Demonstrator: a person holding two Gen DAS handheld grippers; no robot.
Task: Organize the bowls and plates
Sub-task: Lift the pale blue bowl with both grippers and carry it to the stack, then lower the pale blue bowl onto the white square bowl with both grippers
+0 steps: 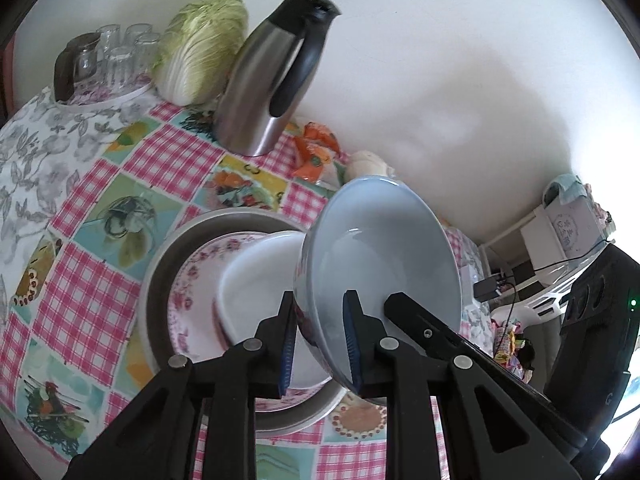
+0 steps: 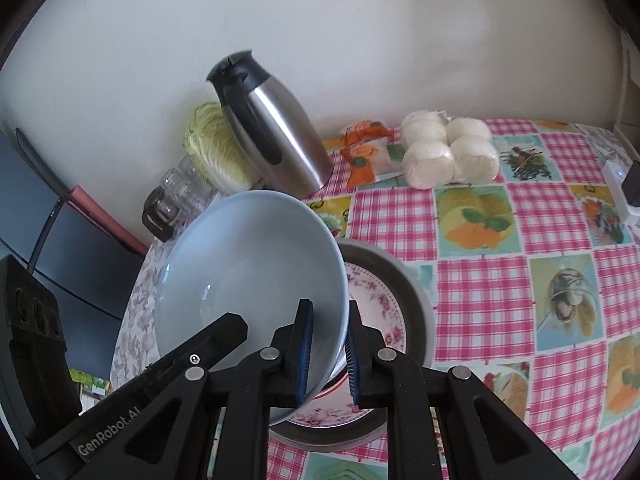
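Observation:
A pale blue bowl (image 1: 380,256) hangs tilted above a stack of dishes, gripped at its rim from two sides. My left gripper (image 1: 320,344) is shut on the rim, one blue pad inside the bowl and one outside. My right gripper (image 2: 328,356) is shut on the opposite rim of the same bowl (image 2: 248,272). Below it, a grey metal pan (image 1: 160,280) holds a pink floral plate (image 1: 192,280) with a white plate (image 1: 256,272) on top. The right wrist view shows the floral plate (image 2: 376,300) and the pan (image 2: 416,292) partly hidden behind the bowl.
A steel thermos jug (image 1: 264,80), a napa cabbage (image 1: 200,48) and a tray of glasses (image 1: 116,52) stand along the white wall. An orange snack packet (image 2: 360,152) and a bag of white buns (image 2: 448,152) lie behind the pan. A pink checked tablecloth (image 2: 500,280) covers the table.

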